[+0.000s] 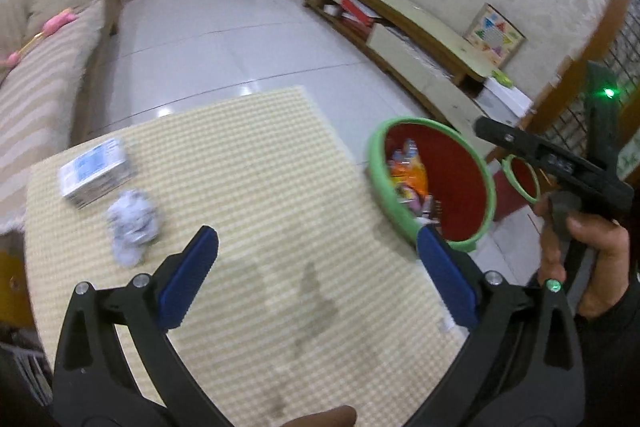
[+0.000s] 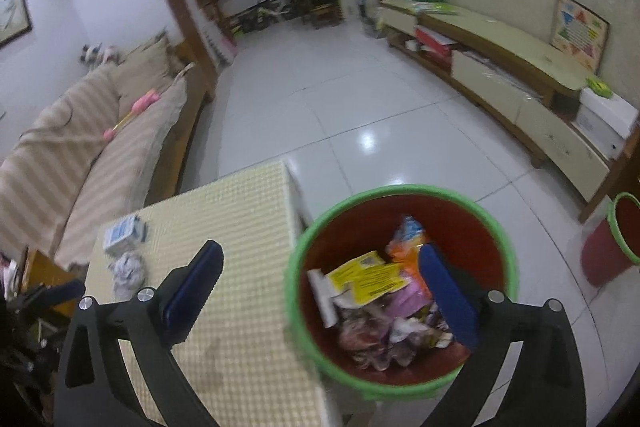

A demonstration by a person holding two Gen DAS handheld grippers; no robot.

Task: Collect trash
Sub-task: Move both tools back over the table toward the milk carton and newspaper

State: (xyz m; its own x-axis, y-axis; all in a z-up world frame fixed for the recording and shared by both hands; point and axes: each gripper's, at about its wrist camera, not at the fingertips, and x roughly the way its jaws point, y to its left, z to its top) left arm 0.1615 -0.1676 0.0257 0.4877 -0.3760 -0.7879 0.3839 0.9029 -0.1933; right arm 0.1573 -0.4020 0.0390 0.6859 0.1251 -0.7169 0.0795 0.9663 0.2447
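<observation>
Glossy floor tiles (image 2: 360, 107), crumpled paper (image 1: 134, 223)

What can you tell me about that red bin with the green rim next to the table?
The bin is a round bucket, plastic by the look of it, with a dark red inside and a bright green rim. It stands upright on the pale tiled floor, right beside the table edge; whether they touch I cannot tell. It is partly filled with trash: a yellow printed paper, an orange wrapper, a white strip and crumpled scraps. The open right gripper hangs above it, holding nothing.
</observation>
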